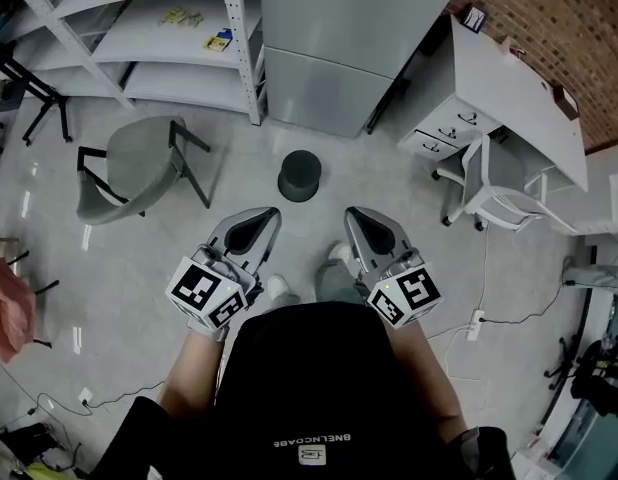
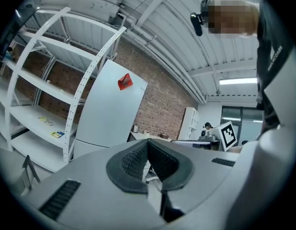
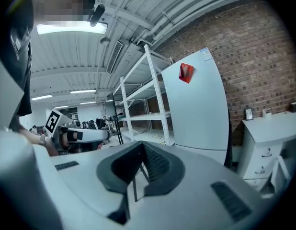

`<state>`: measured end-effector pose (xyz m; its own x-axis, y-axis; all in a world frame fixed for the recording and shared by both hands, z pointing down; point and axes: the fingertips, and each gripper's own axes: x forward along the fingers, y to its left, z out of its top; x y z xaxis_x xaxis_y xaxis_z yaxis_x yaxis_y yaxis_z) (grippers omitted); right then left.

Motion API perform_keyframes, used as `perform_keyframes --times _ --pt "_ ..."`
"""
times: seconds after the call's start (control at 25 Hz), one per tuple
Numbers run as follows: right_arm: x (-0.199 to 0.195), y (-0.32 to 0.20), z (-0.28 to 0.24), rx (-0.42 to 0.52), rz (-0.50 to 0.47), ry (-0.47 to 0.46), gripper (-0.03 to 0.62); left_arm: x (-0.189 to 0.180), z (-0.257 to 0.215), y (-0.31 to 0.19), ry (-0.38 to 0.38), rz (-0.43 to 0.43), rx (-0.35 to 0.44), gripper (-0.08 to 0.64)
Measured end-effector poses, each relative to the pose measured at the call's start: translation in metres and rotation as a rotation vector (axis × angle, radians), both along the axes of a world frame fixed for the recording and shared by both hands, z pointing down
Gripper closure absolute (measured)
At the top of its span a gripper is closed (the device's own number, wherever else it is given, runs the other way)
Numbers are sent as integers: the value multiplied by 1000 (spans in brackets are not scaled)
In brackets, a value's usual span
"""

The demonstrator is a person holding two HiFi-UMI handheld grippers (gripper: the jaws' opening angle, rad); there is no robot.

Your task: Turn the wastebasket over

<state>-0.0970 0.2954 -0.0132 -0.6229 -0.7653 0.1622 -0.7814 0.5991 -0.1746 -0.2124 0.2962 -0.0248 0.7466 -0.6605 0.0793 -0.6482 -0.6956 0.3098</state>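
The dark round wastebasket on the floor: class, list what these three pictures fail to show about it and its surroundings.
1. Dark round wastebasket: head view, small and seen from above; whether its mouth faces up or down cannot be told.
2. Both gripper views: no wastebasket shows; the grey bodies of the left gripper and right gripper fill the lower frame.
3. Small yellow-and-blue item on the white metal shelf, head view: too small to identify.

Grey floor [image 1: 119,268], brick wall [image 1: 554,13], white shelving [image 1: 169,43]
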Motion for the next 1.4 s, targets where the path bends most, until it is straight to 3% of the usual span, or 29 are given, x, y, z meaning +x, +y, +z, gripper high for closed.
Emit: perform_keyframes --times 0.36,0.52,0.88,1.24,1.4 --pt "58 -88 26 -59 -13 -65 581 28 25 -74 -34 -107 -63 546" --pt "91 -142 45 -90 -23 -107 581 56 42 -120 -102 -148 -93 546" --pt "127 -220 99 -245 -56 -129 580 72 85 -195 -170 -260 -211 545" --pt "106 -259 173 -409 -4 -48 568 39 159 -247 -177 -190 -354 541" --pt "83 -281 213 -474 30 2 527 17 205 -271 -146 -119 -442 465"
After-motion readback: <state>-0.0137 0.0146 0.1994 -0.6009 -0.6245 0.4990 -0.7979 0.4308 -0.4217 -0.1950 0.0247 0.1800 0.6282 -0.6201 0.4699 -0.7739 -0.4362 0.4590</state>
